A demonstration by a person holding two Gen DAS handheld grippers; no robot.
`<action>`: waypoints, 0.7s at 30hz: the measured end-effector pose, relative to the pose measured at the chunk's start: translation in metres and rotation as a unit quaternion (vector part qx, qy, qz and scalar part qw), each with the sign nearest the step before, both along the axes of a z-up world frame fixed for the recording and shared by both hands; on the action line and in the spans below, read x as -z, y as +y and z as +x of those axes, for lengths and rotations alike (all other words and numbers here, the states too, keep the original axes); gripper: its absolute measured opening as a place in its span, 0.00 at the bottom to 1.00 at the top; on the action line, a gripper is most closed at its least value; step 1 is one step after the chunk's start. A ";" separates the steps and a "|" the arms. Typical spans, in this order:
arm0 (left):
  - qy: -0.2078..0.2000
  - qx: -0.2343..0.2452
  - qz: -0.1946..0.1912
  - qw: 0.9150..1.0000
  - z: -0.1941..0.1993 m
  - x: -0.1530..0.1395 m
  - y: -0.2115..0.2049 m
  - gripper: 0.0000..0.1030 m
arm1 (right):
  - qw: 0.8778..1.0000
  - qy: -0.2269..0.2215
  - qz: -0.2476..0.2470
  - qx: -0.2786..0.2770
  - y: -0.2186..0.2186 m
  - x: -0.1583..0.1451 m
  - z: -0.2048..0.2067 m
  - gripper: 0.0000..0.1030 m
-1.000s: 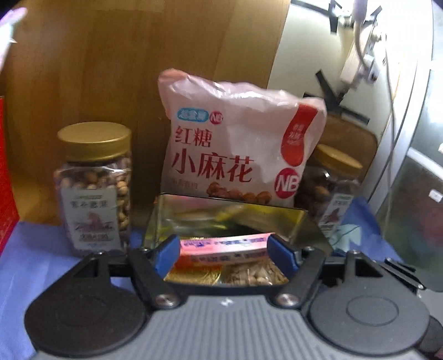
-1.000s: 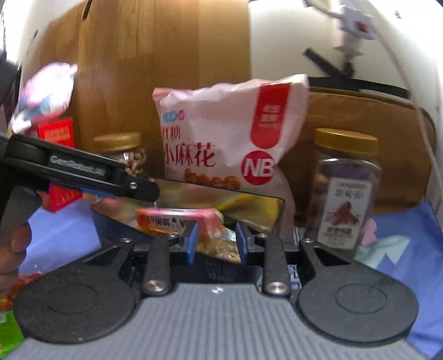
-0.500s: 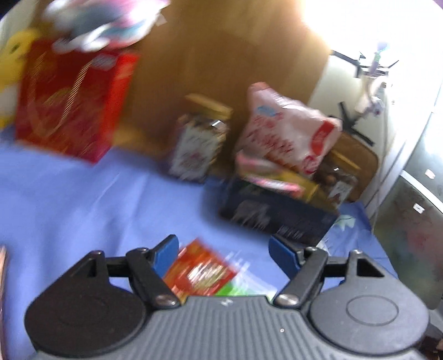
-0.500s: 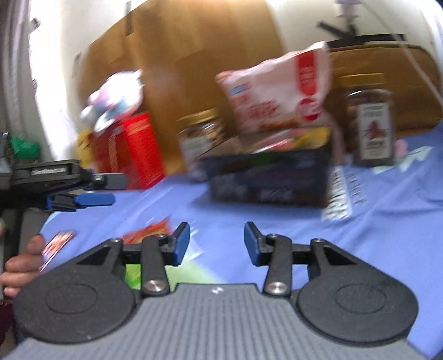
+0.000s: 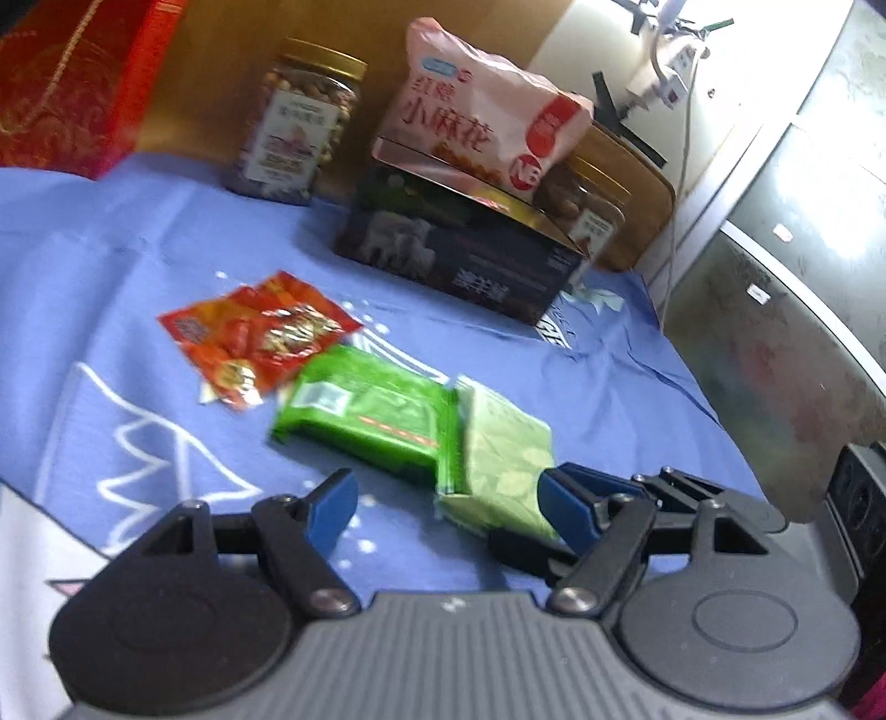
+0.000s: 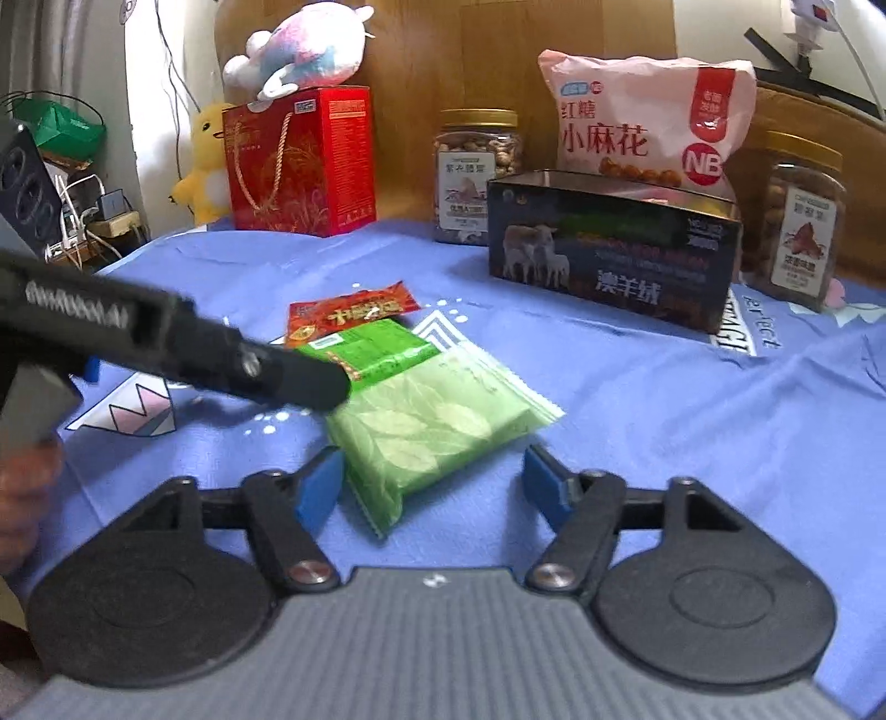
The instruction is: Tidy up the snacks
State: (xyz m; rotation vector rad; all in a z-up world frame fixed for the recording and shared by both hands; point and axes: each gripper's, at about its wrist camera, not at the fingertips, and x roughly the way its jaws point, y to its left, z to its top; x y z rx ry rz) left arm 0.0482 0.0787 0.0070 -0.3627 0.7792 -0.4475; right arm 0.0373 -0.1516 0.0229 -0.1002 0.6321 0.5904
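Three snack packets lie on the blue cloth: a red one (image 5: 255, 332) (image 6: 354, 313), a bright green one (image 5: 371, 410) (image 6: 376, 346) and a pale green one (image 5: 504, 454) (image 6: 437, 421). My left gripper (image 5: 448, 501) is open and empty, low over the cloth just in front of the green packets. My right gripper (image 6: 432, 482) is open, its fingers either side of the near end of the pale green packet. The dark tin box (image 5: 459, 255) (image 6: 614, 249) stands open behind them. The left gripper's body (image 6: 183, 343) crosses the right wrist view.
Behind the box stand a pink snack bag (image 6: 642, 133), two gold-lidded nut jars (image 6: 476, 171) (image 6: 803, 216) and a red gift box (image 6: 299, 160) with a plush toy (image 6: 299, 50) on it. A grey cabinet (image 5: 786, 277) is to the right.
Both grippers have pulled back from the tin box and come down to the packets on the cloth. The pink packet stays in the box. The right gripper has opened wider.
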 end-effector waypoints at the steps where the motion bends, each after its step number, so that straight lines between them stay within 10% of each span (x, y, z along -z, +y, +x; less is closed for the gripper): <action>1: -0.002 0.003 0.002 1.000 0.001 0.000 -0.004 0.72 | 1.000 -0.002 -0.001 0.005 -0.003 0.000 -0.001 0.62; 21: -0.026 -0.032 0.115 0.993 -0.012 -0.003 -0.049 0.78 | 0.997 -0.007 0.043 0.058 -0.037 0.005 -0.003 0.61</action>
